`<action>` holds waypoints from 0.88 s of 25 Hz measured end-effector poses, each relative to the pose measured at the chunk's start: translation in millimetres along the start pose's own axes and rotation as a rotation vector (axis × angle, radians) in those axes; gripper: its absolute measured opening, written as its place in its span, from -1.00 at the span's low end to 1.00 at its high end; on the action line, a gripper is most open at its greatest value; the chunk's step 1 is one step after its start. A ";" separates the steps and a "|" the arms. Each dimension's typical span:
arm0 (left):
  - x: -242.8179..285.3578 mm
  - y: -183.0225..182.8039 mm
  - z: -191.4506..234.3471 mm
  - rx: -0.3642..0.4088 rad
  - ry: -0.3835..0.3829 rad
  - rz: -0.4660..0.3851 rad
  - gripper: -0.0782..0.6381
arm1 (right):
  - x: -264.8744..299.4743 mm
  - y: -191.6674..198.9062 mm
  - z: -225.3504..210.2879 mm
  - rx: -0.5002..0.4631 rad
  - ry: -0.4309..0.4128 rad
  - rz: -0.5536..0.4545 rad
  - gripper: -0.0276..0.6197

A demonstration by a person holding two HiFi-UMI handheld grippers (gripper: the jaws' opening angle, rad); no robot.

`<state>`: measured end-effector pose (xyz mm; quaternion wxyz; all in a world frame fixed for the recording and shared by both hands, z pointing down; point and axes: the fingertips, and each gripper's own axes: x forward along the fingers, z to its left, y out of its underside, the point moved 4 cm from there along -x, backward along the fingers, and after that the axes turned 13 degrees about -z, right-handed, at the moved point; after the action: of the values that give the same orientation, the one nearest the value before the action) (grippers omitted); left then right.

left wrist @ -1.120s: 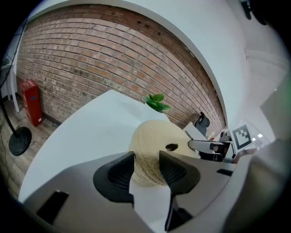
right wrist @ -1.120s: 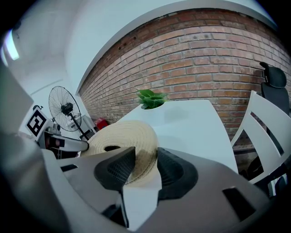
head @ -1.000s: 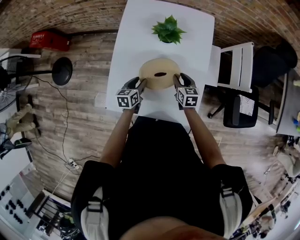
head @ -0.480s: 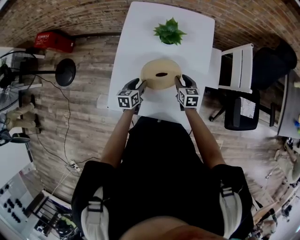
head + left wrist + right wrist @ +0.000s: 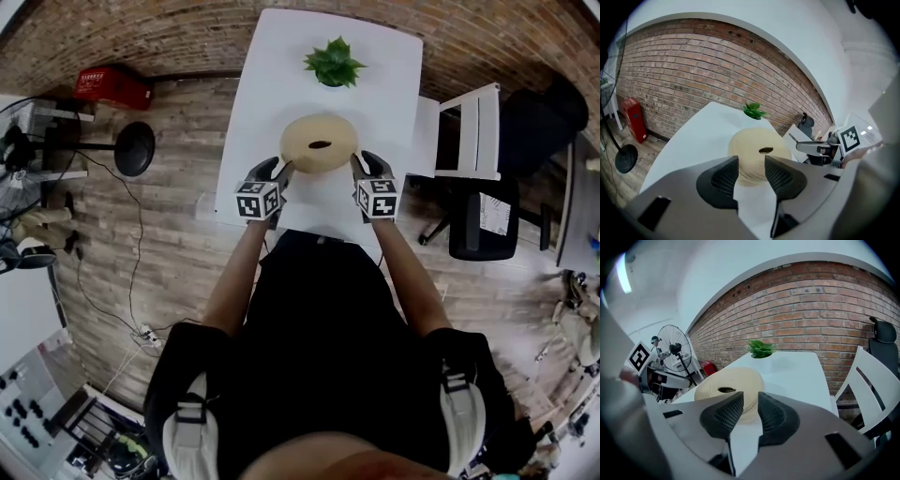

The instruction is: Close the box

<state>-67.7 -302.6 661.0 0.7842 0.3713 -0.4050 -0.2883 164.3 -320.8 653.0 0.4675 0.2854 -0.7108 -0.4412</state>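
Observation:
A round, straw-coloured woven box (image 5: 319,142) with a dark slot in its lid sits on the white table (image 5: 281,56). It also shows in the left gripper view (image 5: 757,154) and the right gripper view (image 5: 729,387). My left gripper (image 5: 284,167) is at the box's near left side. Its jaws (image 5: 751,171) stand apart with nothing between them. My right gripper (image 5: 356,161) is at the box's near right side. Its jaws (image 5: 750,411) are closing and a narrow gap is still visible. Only the table and the box's edge show through that gap.
A green potted plant (image 5: 333,62) stands at the table's far end. A white chair (image 5: 469,131) and a black office chair (image 5: 487,220) are to the right. A red crate (image 5: 112,86) and a round black fan base (image 5: 136,148) are on the floor to the left.
Both grippers stay at the box's sides. Only the head view has shifted slightly.

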 end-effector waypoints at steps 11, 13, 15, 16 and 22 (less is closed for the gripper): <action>-27.1 -10.6 -32.0 0.058 -0.013 -0.098 -0.42 | -45.6 -5.6 3.3 -0.033 -0.030 -0.071 -0.92; -33.3 -12.0 -36.9 0.075 -0.020 -0.118 -0.48 | -53.7 -2.5 3.5 -0.037 -0.033 -0.068 -0.92; -38.9 -12.6 -42.2 0.085 -0.020 -0.130 -0.55 | -62.0 -0.9 4.3 -0.038 -0.035 -0.069 -0.92; -41.7 -12.7 -44.9 0.088 -0.019 -0.134 -0.59 | -66.2 -0.2 5.0 -0.038 -0.037 -0.069 -0.92; -56.1 -6.6 -62.4 0.102 -0.004 -0.137 -0.68 | -89.1 6.1 9.5 -0.043 -0.053 -0.072 -0.92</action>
<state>-44.1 -242.2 607.3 0.7419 0.4368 -0.3945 -0.3211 191.2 -241.7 620.0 0.4383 0.2889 -0.7026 -0.4803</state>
